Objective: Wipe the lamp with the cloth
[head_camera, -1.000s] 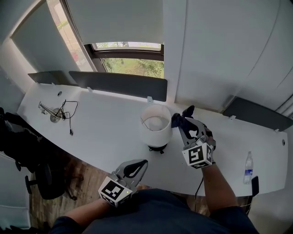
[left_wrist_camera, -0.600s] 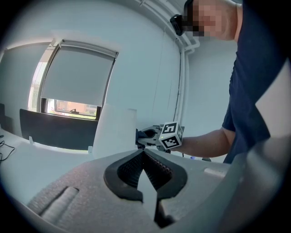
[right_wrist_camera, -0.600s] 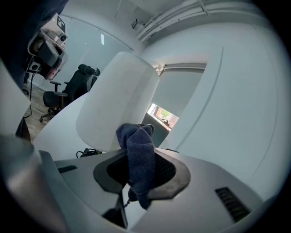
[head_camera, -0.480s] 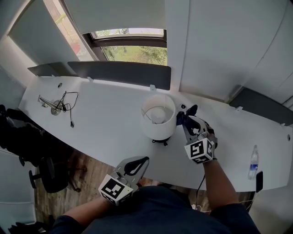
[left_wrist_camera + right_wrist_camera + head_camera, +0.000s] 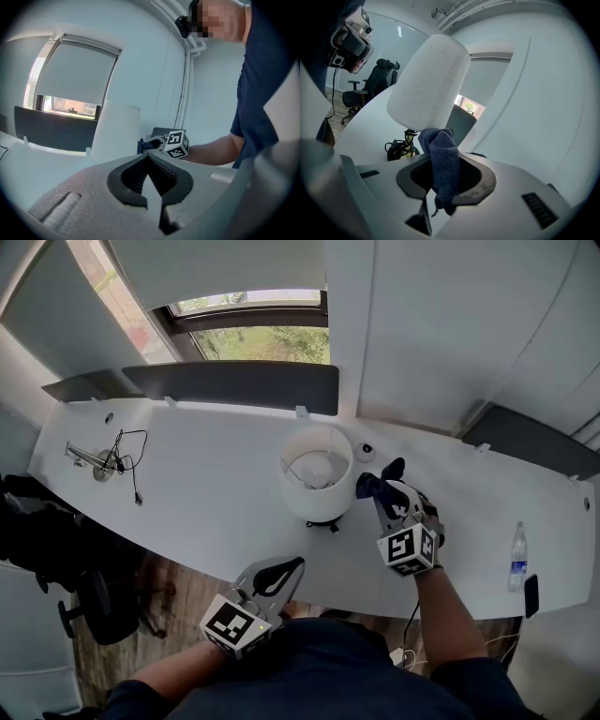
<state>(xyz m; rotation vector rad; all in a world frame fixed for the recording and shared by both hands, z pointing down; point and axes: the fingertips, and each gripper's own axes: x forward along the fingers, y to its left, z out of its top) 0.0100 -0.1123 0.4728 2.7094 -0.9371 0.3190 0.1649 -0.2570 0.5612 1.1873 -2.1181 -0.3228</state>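
- The lamp (image 5: 317,486) stands upright on the worktop (image 5: 187,493), just ahead of the right gripper (image 5: 380,491). Its white shade (image 5: 426,84) sits over a small dark base (image 5: 323,521) with a coiled cord (image 5: 399,147).
- The shade looks light and thin-walled, so a hard push would probably dent it or tip the lamp. Light strokes along its side seem right, and any steadying hold belongs at the base.
- The cloth (image 5: 440,154) is dark blue, soft and limp. The right gripper is clenched on its middle, and a bunch sticks out ahead of the jaws at the shade's lower edge. I cannot tell whether it touches the shade.
- The left gripper (image 5: 286,568) is clenched on nothing and held low near the person's body, with the lamp ahead of it and well apart.
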